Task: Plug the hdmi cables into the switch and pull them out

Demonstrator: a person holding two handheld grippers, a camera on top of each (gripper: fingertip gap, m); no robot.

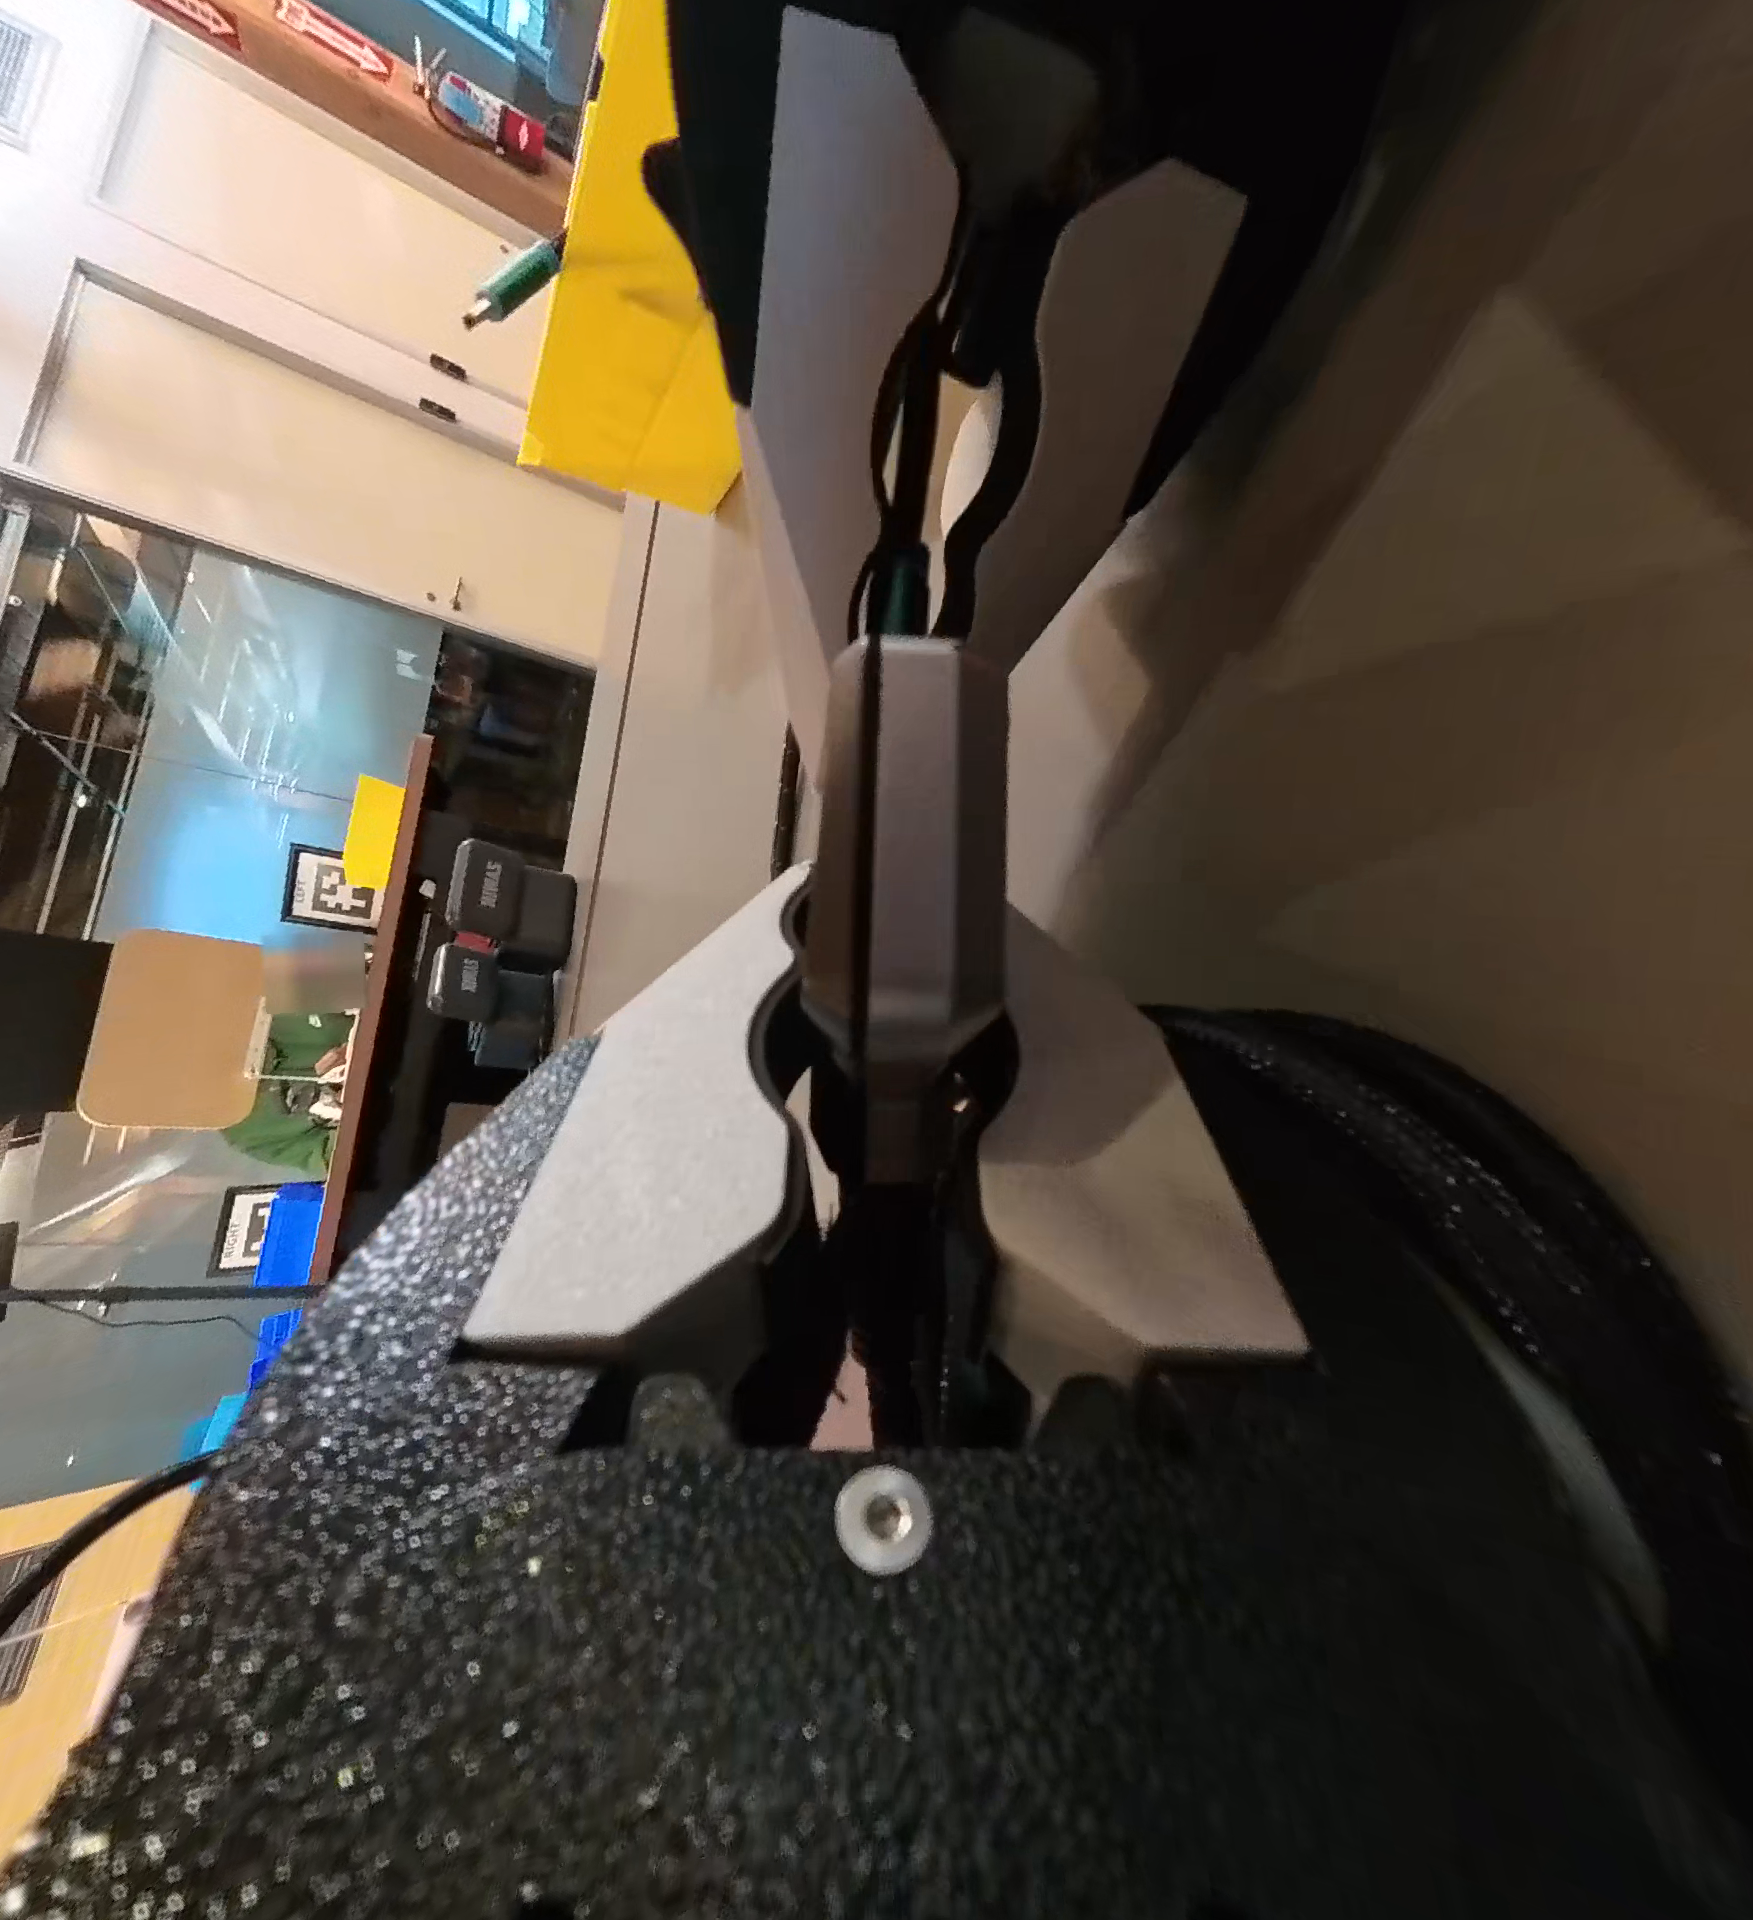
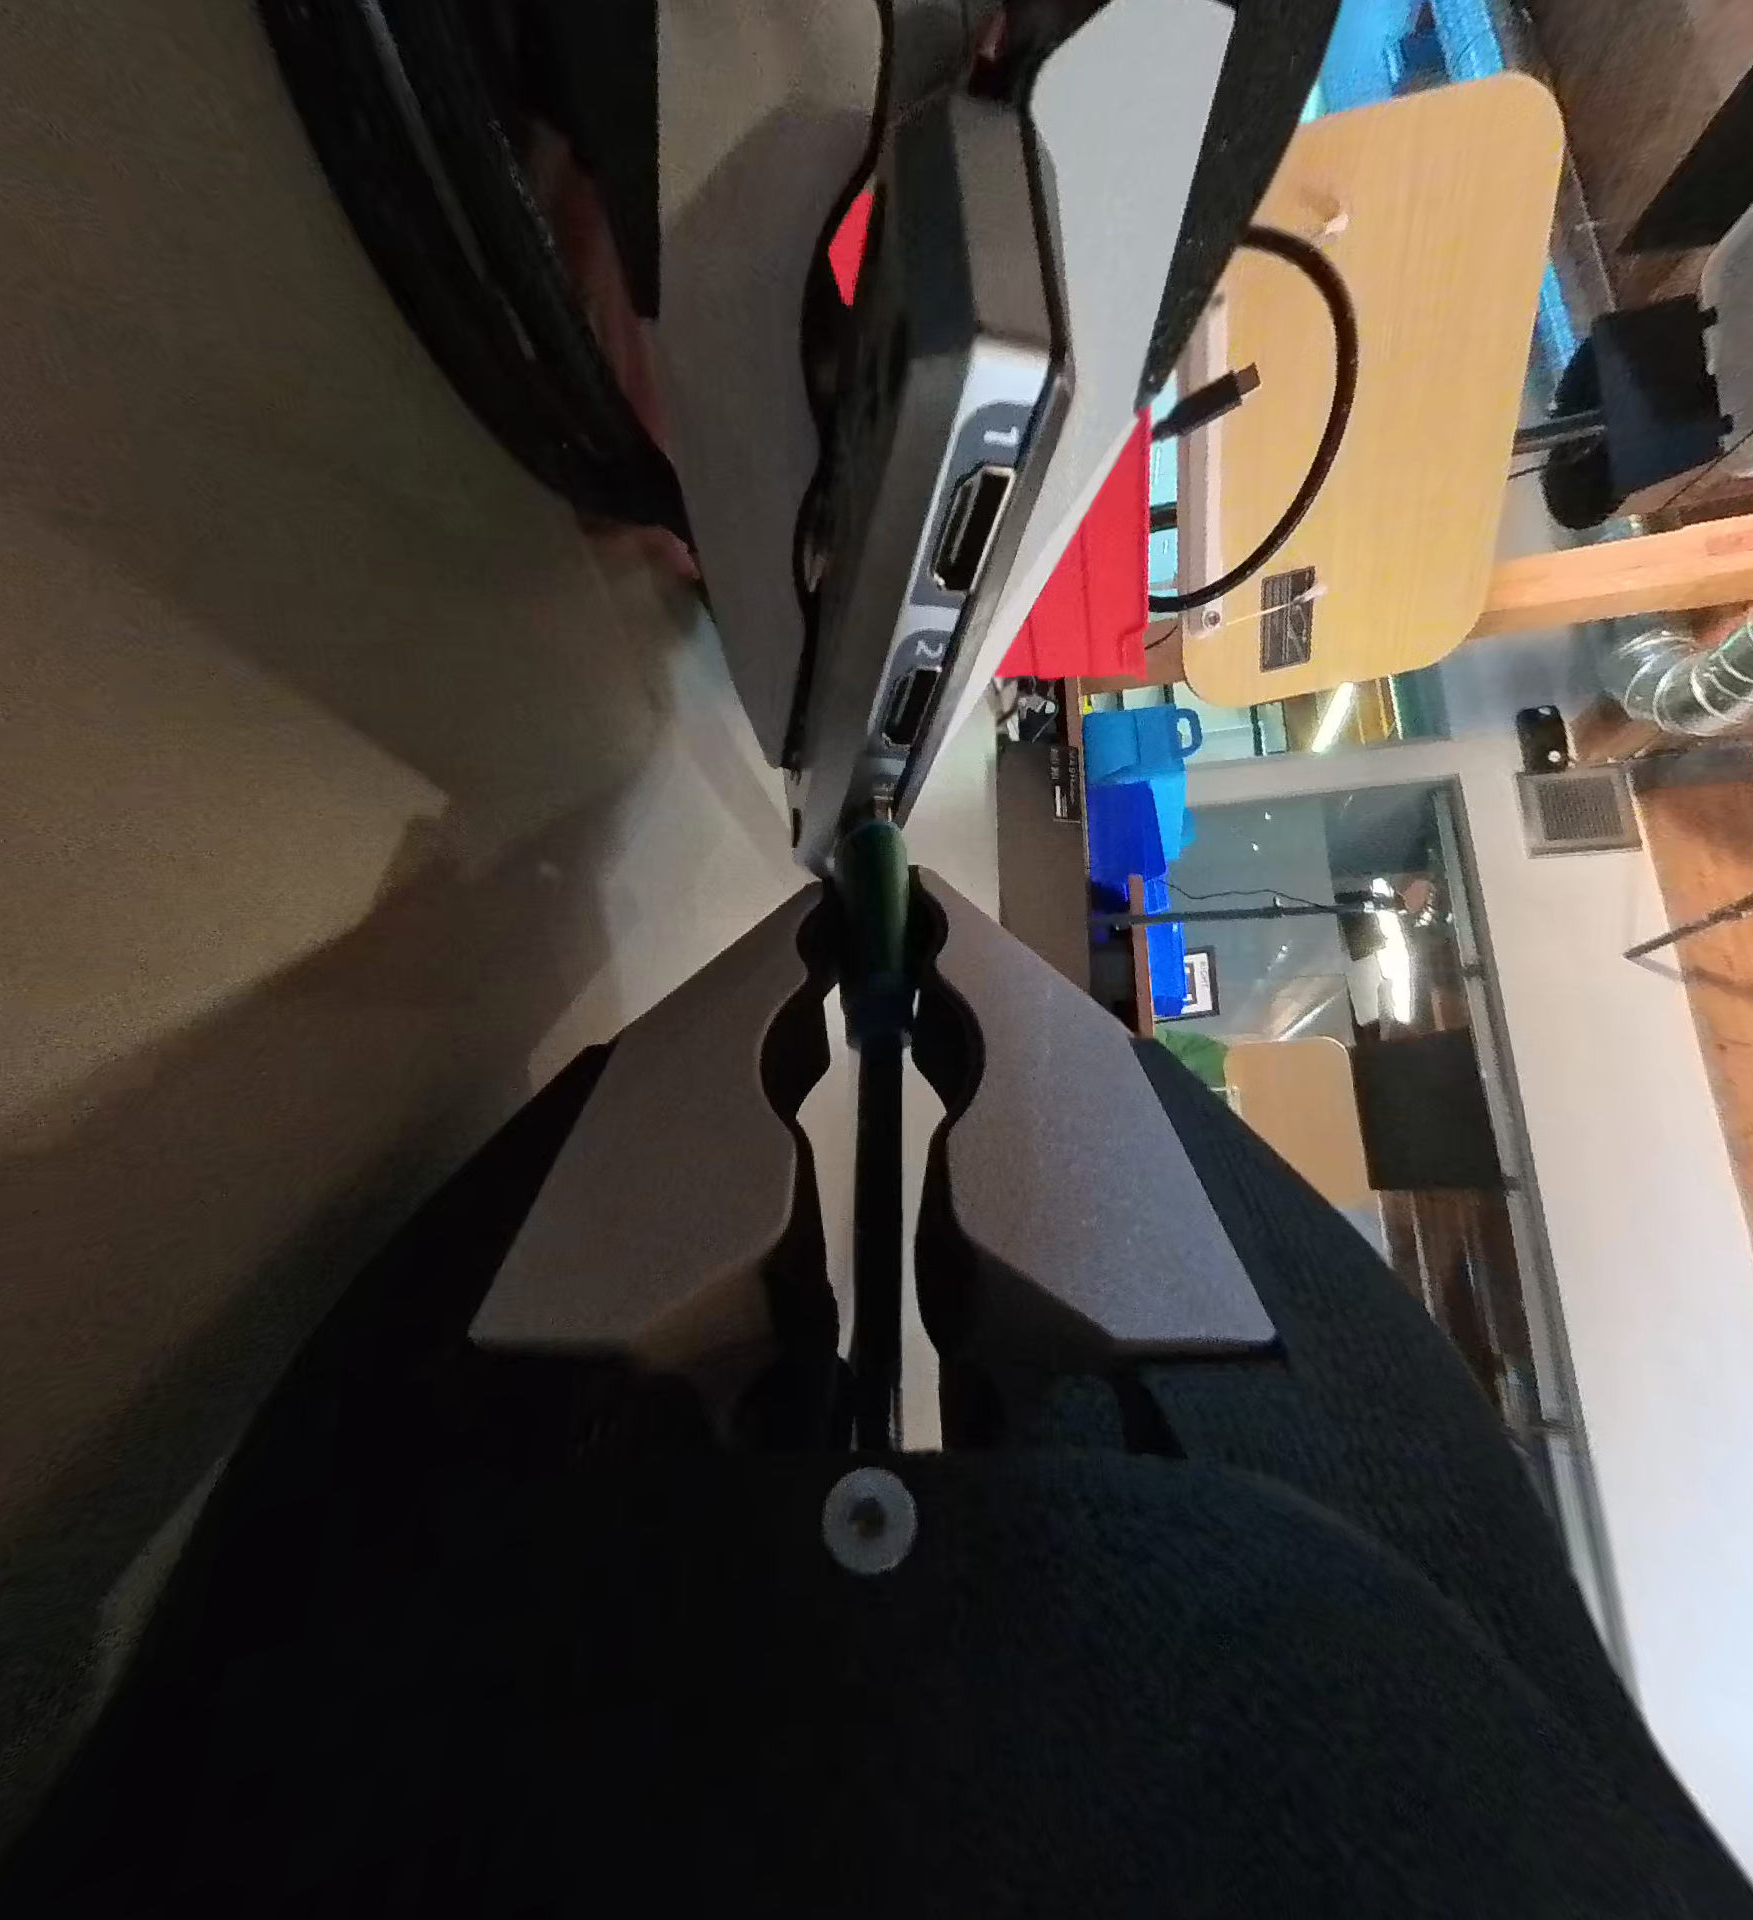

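Observation:
My left gripper (image 1: 903, 906) is shut on the grey metal HDMI switch (image 1: 908, 831), seen edge-on in the left wrist view. In the right wrist view the switch (image 2: 965, 312) shows two empty ports (image 2: 967, 525) on its side face. My right gripper (image 2: 874, 906) is shut on a green HDMI plug (image 2: 877, 868) with a black cable running back between the fingers. The plug's metal tip meets the switch at the port nearest me; how deep it sits is hidden. The right gripper (image 1: 903, 623) and its green plug show beyond the switch in the left wrist view.
A second green HDMI plug (image 1: 506, 286) lies by a yellow sheet (image 1: 633, 312). A red sheet (image 2: 1090, 561), a wooden board (image 2: 1412, 343) with a looped black cable, and blue bins (image 2: 1126, 800) are beyond. The beige tabletop (image 1: 1474, 727) is close alongside.

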